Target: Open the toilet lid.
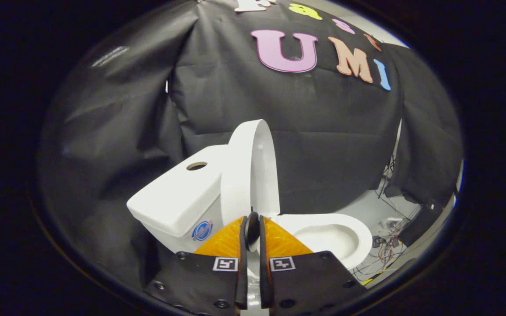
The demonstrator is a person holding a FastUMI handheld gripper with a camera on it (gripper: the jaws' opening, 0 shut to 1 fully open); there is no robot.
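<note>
White toilet lid [245, 171] upright against tank [178, 197], tongs [252, 228] near-closed, empty.

— Toilet lid [253, 169], tank [178, 199] and bowl [332, 235]?
— All plain white; round blue sticker [202, 230] on the tank's front.
— Floor [369, 210]?
— Pale grey, with red and black wires [387, 250] tangled across it.
— Gripper [253, 230]?
— Bore square black-and-white markers [225, 263].

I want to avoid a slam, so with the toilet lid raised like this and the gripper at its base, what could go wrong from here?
1. The lid stands upright against the tank; if not fully leaning back, it may fall onto the bowl.
2. The gripper, fingers nearly closed just below the lid's base, could snag it when withdrawing.
3. Loose cables lie on the floor beyond the bowl.
</note>
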